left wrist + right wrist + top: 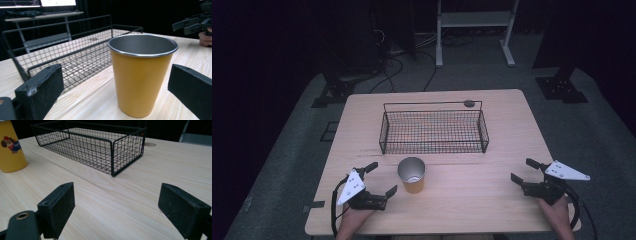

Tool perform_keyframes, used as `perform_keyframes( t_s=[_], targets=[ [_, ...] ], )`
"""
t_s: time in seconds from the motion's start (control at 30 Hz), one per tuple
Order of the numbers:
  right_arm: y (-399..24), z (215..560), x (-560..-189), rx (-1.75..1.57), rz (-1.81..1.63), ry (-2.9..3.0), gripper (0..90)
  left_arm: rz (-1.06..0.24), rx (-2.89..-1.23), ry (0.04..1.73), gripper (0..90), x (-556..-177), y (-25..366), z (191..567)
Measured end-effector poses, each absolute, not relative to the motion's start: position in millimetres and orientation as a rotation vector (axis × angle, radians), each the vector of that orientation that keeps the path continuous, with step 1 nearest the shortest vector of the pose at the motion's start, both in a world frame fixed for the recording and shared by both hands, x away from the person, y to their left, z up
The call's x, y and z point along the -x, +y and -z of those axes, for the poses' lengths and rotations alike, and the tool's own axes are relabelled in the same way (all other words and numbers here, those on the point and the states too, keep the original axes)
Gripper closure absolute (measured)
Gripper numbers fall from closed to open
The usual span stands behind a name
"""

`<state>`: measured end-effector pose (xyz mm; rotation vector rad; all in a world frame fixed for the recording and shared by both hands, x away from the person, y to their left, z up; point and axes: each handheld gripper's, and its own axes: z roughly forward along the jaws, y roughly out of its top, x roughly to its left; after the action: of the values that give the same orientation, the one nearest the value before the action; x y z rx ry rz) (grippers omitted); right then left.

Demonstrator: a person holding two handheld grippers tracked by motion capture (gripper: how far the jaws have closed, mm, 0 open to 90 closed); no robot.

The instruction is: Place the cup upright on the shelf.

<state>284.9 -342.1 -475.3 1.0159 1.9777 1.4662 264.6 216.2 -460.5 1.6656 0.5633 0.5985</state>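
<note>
Reaching for the yellow cup (412, 175) looks like the step in hand. In the high view it stands upright at the near middle of the desk (472, 195), just near of the wire basket (433, 131). The left hand-held gripper (381, 178) sits just left of the cup, jaws spread wide and empty, not touching it. The right hand-held gripper (526, 171) rests well apart at the right, also wide open and holding nothing.

In the left gripper view the cup (141, 75) fills the gap ahead between the two black jaws, with the basket (75, 60) behind it.

In the right gripper view the cup (11, 150) stands far left, the basket (100, 147) ahead, bare desk (120, 202) between the jaws.

The next move, I judge, calls for sliding the left hand-held gripper forward around the cup wall, closing gently, then lifting toward the basket.
</note>
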Motion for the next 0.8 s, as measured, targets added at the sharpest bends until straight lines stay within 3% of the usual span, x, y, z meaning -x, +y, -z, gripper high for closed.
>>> perform_keyframes(
  t_s=[0.8],
  targets=[
    [-343,475,-285,-1.017,-1.472,1.975,12.8,-0.508,-1.765,0.517,0.0,-278,169,466]
  ],
)
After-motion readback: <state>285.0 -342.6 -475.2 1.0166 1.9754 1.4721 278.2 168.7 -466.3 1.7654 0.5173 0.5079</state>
